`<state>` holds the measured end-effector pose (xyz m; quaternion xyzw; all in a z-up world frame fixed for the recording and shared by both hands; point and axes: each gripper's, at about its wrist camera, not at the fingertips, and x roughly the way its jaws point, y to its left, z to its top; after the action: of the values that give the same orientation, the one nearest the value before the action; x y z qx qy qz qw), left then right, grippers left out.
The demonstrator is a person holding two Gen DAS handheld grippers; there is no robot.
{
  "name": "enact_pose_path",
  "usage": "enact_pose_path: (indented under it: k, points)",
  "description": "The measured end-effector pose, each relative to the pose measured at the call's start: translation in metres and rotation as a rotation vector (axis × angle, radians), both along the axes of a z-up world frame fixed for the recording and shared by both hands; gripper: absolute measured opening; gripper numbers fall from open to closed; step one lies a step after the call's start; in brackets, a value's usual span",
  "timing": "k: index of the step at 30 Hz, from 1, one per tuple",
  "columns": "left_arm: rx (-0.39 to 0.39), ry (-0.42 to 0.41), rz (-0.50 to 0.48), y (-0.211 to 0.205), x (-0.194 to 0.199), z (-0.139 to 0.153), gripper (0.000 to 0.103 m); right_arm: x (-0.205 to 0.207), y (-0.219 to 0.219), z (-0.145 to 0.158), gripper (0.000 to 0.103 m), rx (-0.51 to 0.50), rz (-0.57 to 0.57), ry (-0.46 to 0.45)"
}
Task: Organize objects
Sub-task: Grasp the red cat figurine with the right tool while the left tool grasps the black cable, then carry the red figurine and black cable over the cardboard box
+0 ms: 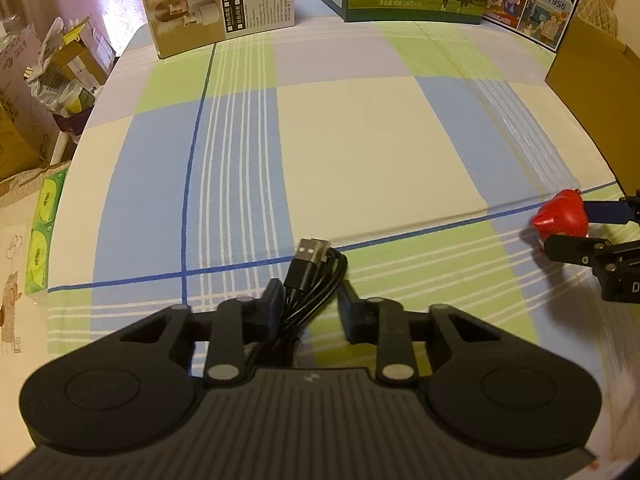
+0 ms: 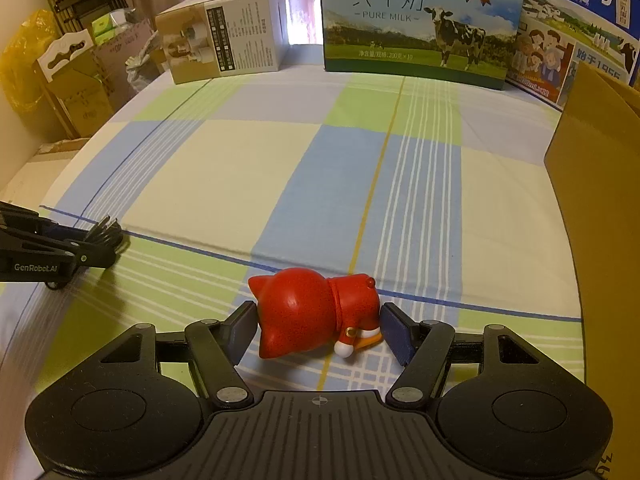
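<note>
A coiled black USB cable sits between the fingers of my left gripper, which is shut on it just above the checked cloth. Its silver plug points forward. My right gripper is shut on a red cat figurine that lies sideways between the blue pads. In the left wrist view the same figurine and the right gripper show at the right edge. In the right wrist view the left gripper enters from the left with the cable bundle at its tip.
A checked cloth covers the surface. At the far edge stand a brown product box, a pure milk carton and another milk box. A plain cardboard box rises on the right. Cardboard clutter lies off the left edge.
</note>
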<state>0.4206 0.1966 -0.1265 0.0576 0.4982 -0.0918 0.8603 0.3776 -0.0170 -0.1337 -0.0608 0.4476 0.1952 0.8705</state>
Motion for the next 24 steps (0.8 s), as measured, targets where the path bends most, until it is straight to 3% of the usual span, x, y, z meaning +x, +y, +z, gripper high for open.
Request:
enact_pose_path:
  k: [9, 24]
  points:
    - [-0.018, 0.02, 0.014, -0.005, -0.016, 0.002, 0.023, -0.009, -0.004, 0.0, 0.064, 0.003, 0.004, 0.017]
    - [-0.026, 0.061, -0.022, -0.025, -0.074, 0.006, 0.022, -0.059, -0.015, 0.005, 0.064, 0.031, 0.014, 0.063]
